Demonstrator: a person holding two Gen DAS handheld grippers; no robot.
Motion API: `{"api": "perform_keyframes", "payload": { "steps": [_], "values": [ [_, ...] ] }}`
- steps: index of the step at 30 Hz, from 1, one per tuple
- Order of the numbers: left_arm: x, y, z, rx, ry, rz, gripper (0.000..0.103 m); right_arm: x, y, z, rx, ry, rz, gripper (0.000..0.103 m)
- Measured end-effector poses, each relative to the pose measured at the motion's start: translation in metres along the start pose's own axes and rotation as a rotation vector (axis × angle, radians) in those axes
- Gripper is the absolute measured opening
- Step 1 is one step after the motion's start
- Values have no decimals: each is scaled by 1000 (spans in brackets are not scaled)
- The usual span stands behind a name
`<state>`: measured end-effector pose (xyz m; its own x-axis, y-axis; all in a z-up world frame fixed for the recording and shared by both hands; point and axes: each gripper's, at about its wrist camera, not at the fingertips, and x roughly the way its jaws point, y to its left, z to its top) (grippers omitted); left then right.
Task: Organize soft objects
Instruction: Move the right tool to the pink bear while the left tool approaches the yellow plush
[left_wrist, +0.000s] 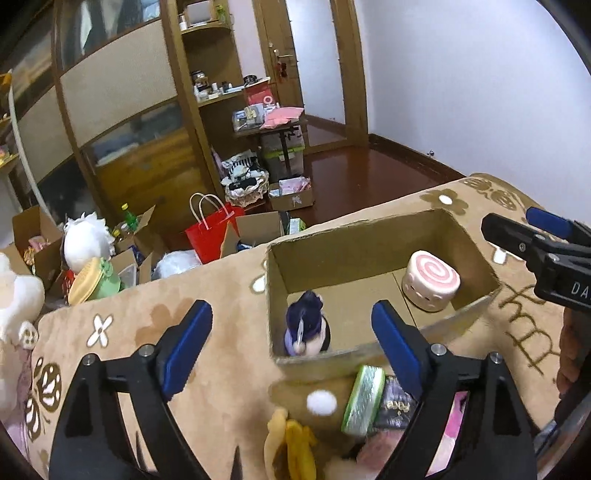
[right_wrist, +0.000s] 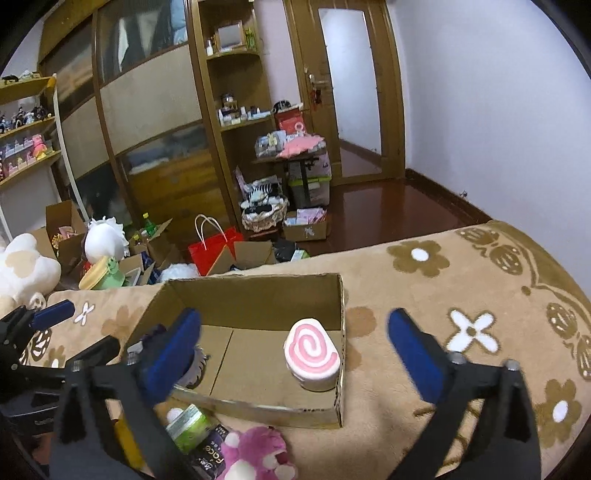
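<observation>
Both tools spread above box

left wrist: high, facing door | right wrist: same | shared: cardboard box

1. This is a room in a home, most likely a bedroom or living room.
2. A tall brown wooden wardrobe with sliding panels fills the far wall, beside a curved wooden corner shelf crowded with small jars and boxes.
3. A wooden door with a long glass pane opens off a dark polished wood floor.
4. Open cardboard boxes, a red paper gift bag and a white plush toy clutter the floor.
5. A beige plush blanket with brown and white flowers covers the foreground.
</observation>
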<state>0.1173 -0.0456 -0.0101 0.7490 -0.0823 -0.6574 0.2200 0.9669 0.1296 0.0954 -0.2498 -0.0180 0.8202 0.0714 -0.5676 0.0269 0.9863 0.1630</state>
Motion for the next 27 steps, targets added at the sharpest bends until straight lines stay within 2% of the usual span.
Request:
{"api": "perform_keyframes", "payload": {
  "steps": [2,7,12,15,21,27],
  "values": [
    [-11,4,-2,-19,8,2,96,-8,3,-1,-7,7,8,103],
    [-33,12,-8,-29,16,57,100,-21,8,-6,-10,34,30,103],
    [-41,19,-18,-42,78,95,102,-32,15,-18,-16,61,35,103],
    [-39,21,-27,-44,115,105,102,-34,21,-28,-27,87,36,103],
    [-26,27,-46,-78,191,81,102,-33,23,-45,-19,121,42,103],
    [-5,29,-61,-88,265,71,102,-17,20,-57,-13,177,23,103]
  ]
}}
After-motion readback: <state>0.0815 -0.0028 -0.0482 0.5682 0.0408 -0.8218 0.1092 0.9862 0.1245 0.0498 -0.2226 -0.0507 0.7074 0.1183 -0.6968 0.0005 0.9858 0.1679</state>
